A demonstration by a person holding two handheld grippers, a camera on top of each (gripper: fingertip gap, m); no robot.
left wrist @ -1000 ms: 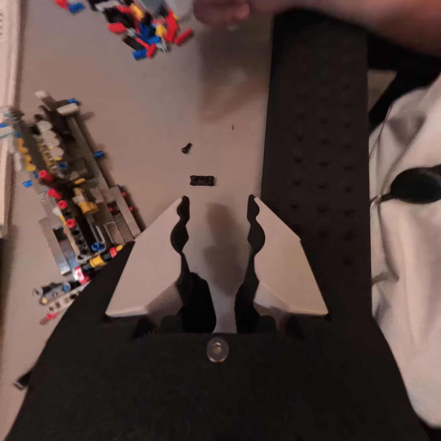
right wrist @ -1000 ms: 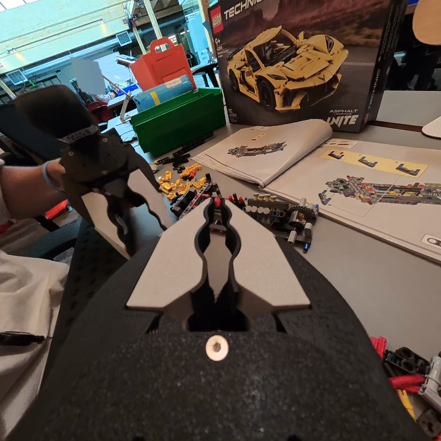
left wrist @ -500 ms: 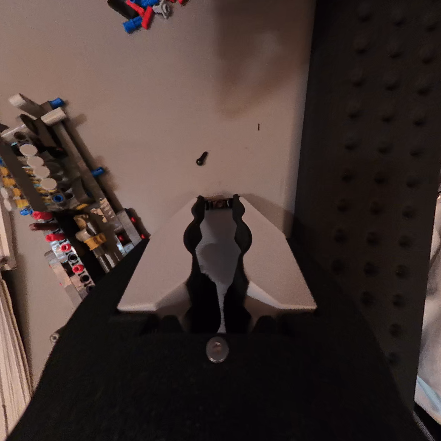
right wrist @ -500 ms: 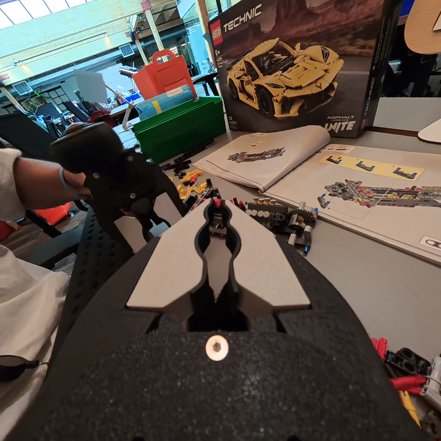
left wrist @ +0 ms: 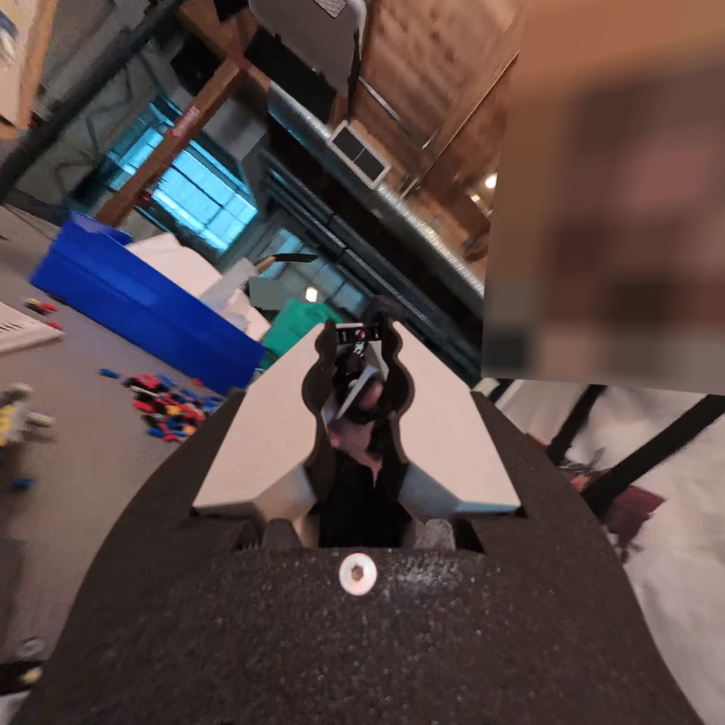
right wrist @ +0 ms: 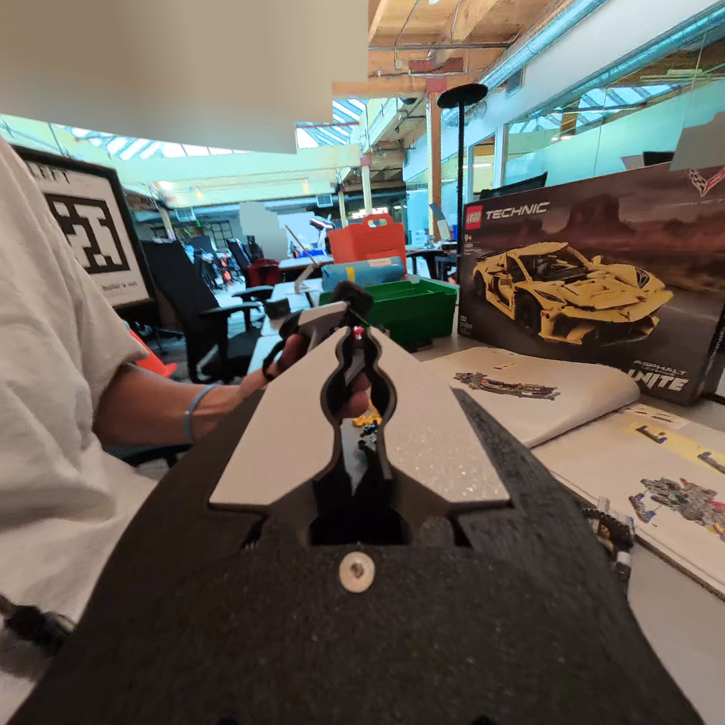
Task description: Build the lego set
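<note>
Build in progress: small-part joining held in the air above the counter (right wrist: 667,612)

The left tool (left wrist: 357,333) is closed on one short black beam (left wrist: 355,334); the right tool (right wrist: 357,333) is closed on one small red pin (right wrist: 357,333), tips meeting in front of the set box (right wrist: 588,282). One open instruction booklet (right wrist: 529,396) lies below the box. Judged early: one loose parts pile (left wrist: 172,408) remains, most assembly left

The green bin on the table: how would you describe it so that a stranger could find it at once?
Find the big set box with the yellow car, standing on the table's far side. The green bin sits directly left of it, open-topped. A blue roll and an orange bag rise just behind it.
</note>
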